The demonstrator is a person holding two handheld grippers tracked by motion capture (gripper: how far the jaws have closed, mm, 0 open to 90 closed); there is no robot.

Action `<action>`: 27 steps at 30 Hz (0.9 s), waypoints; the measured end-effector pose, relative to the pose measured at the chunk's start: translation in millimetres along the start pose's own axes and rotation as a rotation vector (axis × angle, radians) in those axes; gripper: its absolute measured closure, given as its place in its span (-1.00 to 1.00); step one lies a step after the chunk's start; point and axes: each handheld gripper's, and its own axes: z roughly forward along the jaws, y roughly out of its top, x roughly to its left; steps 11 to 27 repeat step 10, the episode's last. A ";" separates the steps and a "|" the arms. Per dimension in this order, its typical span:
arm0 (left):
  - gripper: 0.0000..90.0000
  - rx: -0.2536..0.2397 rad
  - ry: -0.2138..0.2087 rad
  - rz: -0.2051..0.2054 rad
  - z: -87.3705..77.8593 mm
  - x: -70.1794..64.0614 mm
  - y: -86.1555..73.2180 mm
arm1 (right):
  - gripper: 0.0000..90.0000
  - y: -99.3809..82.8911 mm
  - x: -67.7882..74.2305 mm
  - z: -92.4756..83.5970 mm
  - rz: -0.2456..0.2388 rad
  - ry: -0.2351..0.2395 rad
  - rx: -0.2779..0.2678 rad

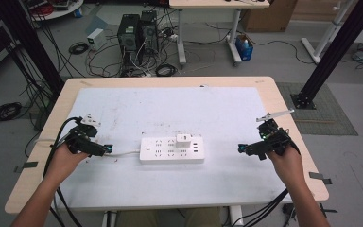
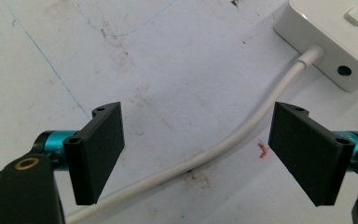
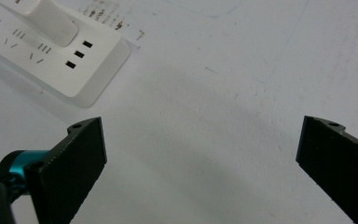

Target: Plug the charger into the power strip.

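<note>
White power strip [image 1: 171, 149] lying flat at the centre of the white mat [image 1: 123, 109], long side running from 9 to 3 o'clock. White charger block [image 1: 184, 140] plugged into its top face, toward the 3 o'clock end, just beside the USB ports [image 3: 79, 54]. White cable [image 2: 223, 144] leaving the strip's 9 o'clock end and curving across the mat, passing between the left gripper [image 1: 105, 150] jaws, untouched by either pad. Left gripper low over the mat at 9 o'clock of the strip, jaws apart, holding nothing. Right gripper [image 1: 242, 149] at 3 o'clock of the strip, apart from it, jaws spread wide over bare mat, nothing between them. Wooden table [image 1: 274, 94] edge showing around the mat.
</note>
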 end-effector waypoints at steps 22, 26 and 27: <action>-0.59 -0.060 0.020 -0.071 24.2 -6.2 -20.1 | -0.98 -17.7 -2.3 16.7 0.081 -0.029 -0.016; -0.59 -0.060 0.020 -0.071 24.2 -6.2 -20.1 | -0.98 -17.7 -2.3 16.7 0.081 -0.029 -0.016; -0.59 -0.060 0.020 -0.071 24.2 -6.2 -20.1 | -0.98 -17.7 -2.3 16.7 0.081 -0.029 -0.016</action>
